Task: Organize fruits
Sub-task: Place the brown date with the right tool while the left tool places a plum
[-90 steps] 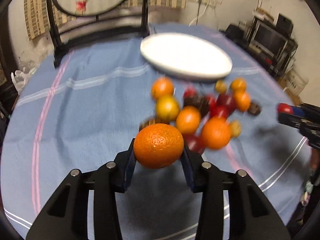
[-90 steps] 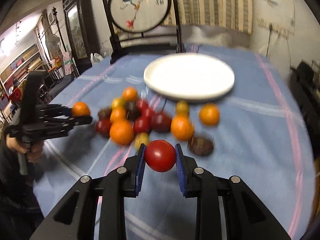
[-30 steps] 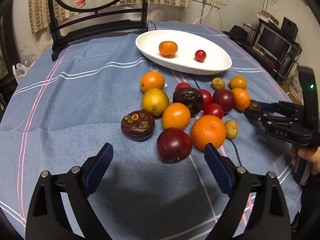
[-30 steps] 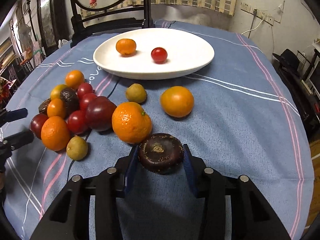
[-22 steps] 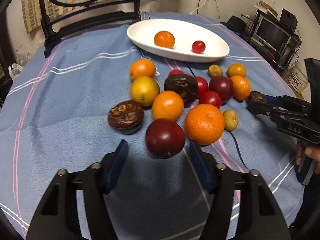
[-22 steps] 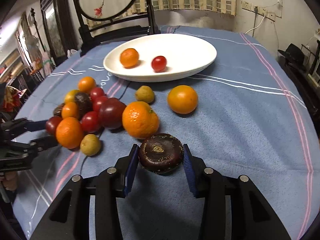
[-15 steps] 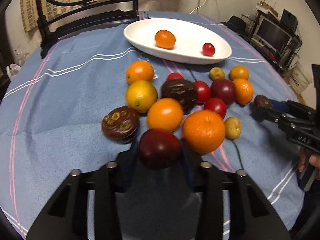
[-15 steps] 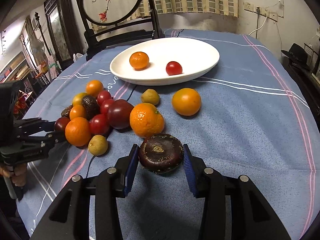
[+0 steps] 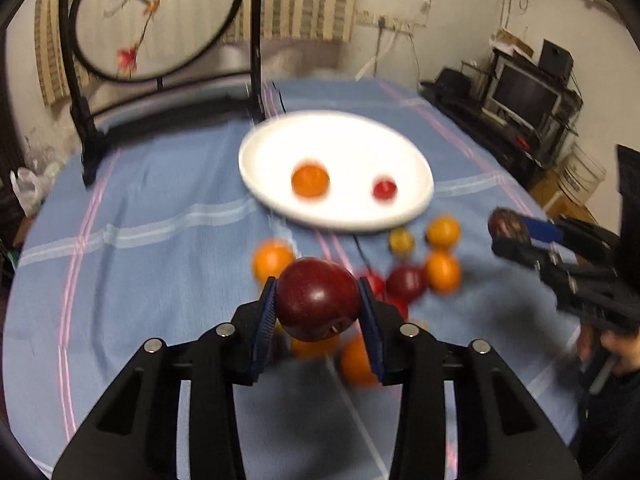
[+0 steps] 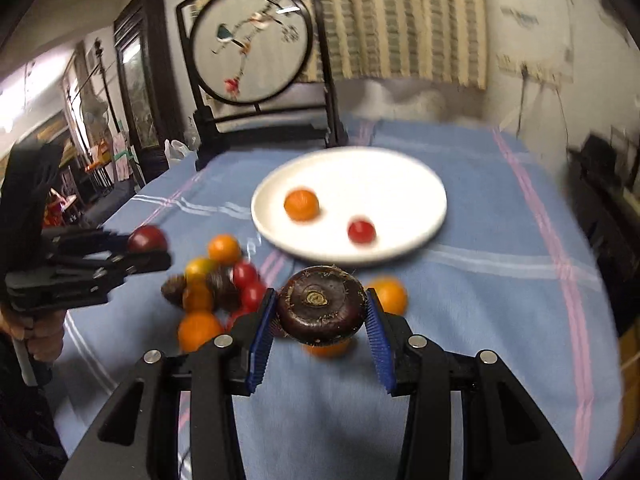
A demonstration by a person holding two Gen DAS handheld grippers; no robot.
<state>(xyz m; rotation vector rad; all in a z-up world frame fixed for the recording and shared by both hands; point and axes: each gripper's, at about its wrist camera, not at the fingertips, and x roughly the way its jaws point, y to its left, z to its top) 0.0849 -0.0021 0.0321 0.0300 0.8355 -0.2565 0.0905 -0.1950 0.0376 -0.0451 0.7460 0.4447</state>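
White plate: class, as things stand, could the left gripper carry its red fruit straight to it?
Probably yes. The left gripper is shut on the dark red fruit, lifted above the pile, and the white plate lies straight ahead holding only an orange and a small red fruit, with bare space left.

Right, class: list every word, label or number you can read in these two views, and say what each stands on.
Nothing here can be read.
Round screen: dark brush characters beside the painted branch, too blurred to read.
Paper sheet on the wall: any print on it is too blurred to read.
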